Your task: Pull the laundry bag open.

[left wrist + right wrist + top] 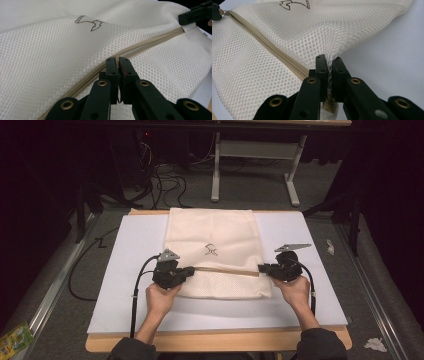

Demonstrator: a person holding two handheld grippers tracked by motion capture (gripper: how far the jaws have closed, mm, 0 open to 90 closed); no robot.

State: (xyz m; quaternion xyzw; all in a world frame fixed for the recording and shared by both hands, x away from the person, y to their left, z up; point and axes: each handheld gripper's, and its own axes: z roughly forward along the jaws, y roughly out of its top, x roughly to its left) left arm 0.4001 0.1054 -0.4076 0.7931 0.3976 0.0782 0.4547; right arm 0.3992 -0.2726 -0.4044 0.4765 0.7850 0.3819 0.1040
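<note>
We see a cream mesh laundry bag (212,251) lying flat on the white board that covers the desk (310,270), its far edge reaching the back of the board. A small dark embroidered outline (211,250) sits near the middle of the bag, and a beige zipper (227,270) runs across the bag's near part from side to side.

The left hand-held gripper (191,270) sits at the left end of the zipper. In the left gripper view, its jaws are clenched right at the zipper line (140,46), with the mesh (50,62) spreading away on both sides; what sits between the jaws we cannot make out, though they look pressed onto the zipper's end.

The right hand-held gripper (261,268) meets the bag at the zipper's right end. In the right gripper view its jaws are clamped on a pinch of mesh fabric (329,50) at the bag's edge, just beside the zipper (274,52), and the fabric rises into a small ridge there.

The zipper looks stretched straight between the two grippers. The person's hands (161,296) hold both tools from the near side of the desk.
</note>
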